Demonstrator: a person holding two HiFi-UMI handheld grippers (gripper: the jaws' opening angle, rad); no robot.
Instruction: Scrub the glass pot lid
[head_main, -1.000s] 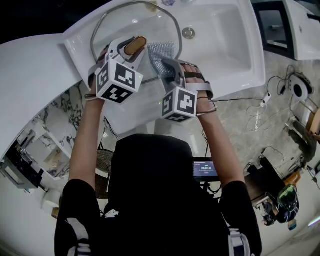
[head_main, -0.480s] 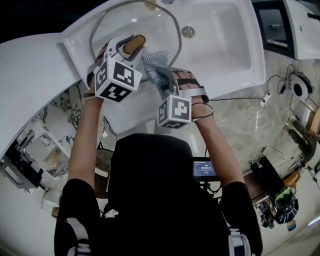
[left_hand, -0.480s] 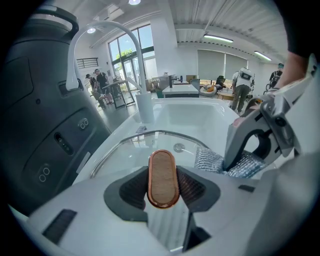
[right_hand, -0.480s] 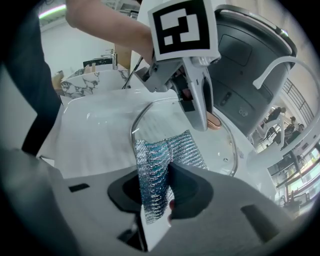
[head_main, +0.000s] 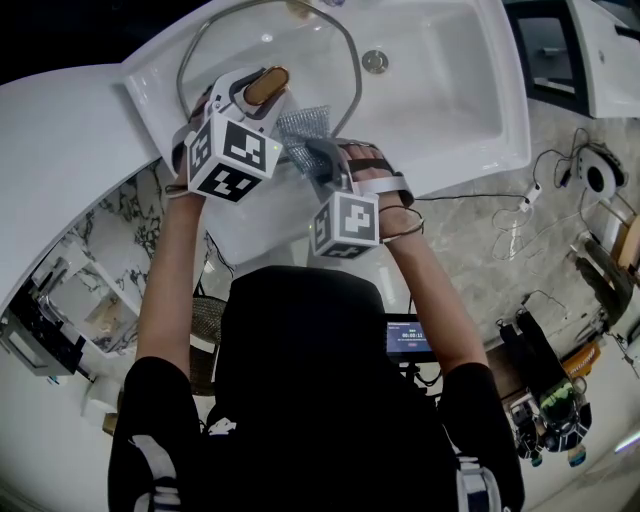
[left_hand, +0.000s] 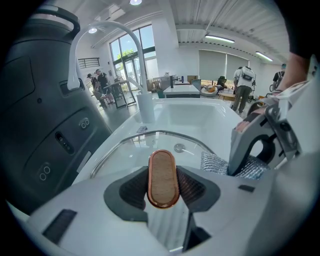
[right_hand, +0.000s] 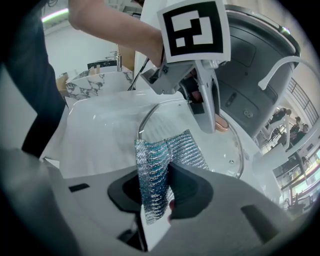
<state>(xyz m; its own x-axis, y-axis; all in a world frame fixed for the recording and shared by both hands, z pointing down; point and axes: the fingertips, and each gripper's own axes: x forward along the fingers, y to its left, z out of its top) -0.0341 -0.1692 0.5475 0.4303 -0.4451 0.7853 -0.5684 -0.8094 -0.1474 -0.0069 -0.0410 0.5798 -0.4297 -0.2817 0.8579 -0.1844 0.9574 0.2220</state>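
The glass pot lid (head_main: 300, 40) with a metal rim lies tilted in the left part of the white sink (head_main: 450, 90). My left gripper (head_main: 262, 90) is shut on the lid's brown oblong handle (left_hand: 162, 177), which fills the gap between its jaws. My right gripper (head_main: 318, 160) is shut on a silver mesh scrub cloth (right_hand: 152, 185). The cloth (head_main: 300, 130) hangs over the near edge of the lid, just right of the left gripper. In the right gripper view the lid's rim (right_hand: 145, 122) curves past the cloth's free end.
The sink's drain (head_main: 375, 61) lies right of the lid. A white arched faucet (left_hand: 100, 40) stands at the sink's far end beside a large dark grey appliance (left_hand: 40, 100). Marble floor with cables (head_main: 520, 210) lies to the right of the sink.
My right gripper has slid left with the scrub cloth along the lid's near edge, closer to the left gripper. The left gripper and the lid have stayed put.
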